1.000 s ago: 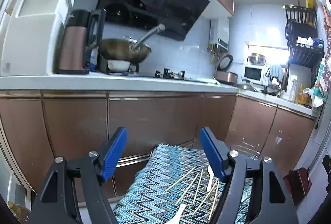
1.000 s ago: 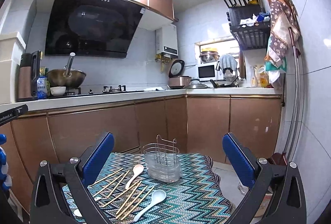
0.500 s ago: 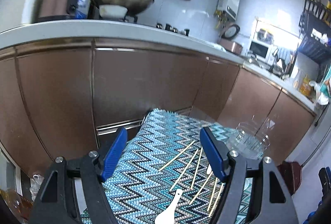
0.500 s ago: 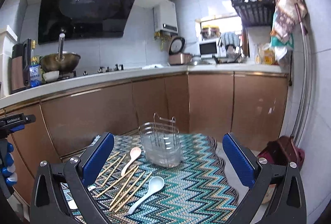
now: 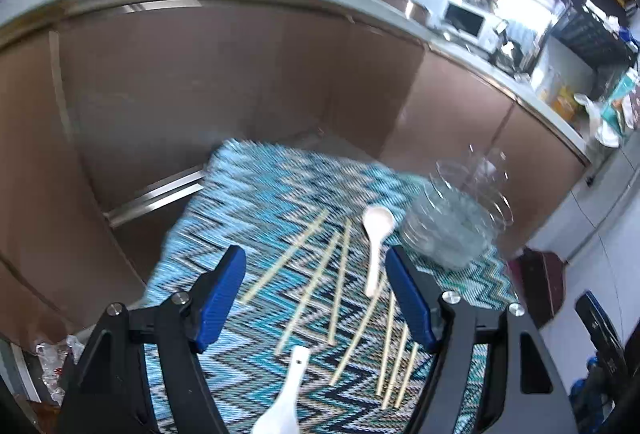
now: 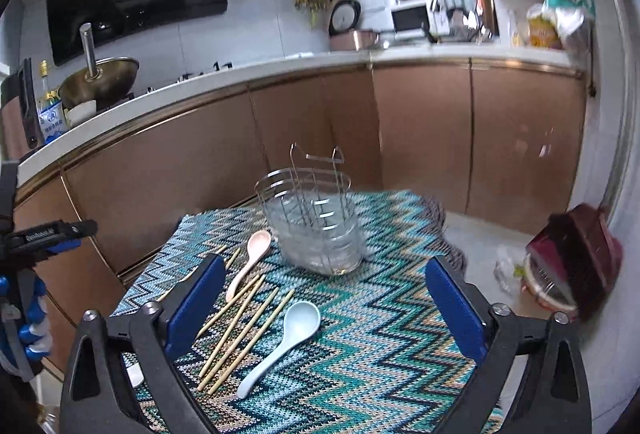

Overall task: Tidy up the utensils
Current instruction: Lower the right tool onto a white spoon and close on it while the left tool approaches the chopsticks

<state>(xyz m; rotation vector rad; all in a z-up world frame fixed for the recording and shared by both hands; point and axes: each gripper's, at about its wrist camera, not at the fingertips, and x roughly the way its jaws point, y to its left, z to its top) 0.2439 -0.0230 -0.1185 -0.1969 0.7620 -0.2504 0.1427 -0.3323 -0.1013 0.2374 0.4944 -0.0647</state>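
The left gripper [image 5: 314, 298] hangs low in its frame with its blue pads spread wide, nothing pressed between them; bamboo chopsticks [image 5: 308, 290] lie scattered on the zigzag cloth [image 5: 256, 193] below and beyond the gap. A white spoon [image 5: 376, 246] lies right of centre, bowl toward the clear utensil holder [image 5: 452, 226] in the right middle of the frame (blurred there). Another white spoon [image 5: 284, 402] lies at the bottom edge.

The right gripper [image 6: 324, 306] stands wide too, its jaws having just narrowed slightly, gripping nothing. Between the pads, lower centre, lie a pale blue spoon [image 6: 286, 338] and chopsticks, with a pink spoon [image 6: 250, 258] up and to the left. The utensil holder stands upright at centre, just beyond the spoons, its wire rack [image 6: 316, 185] rising inside.
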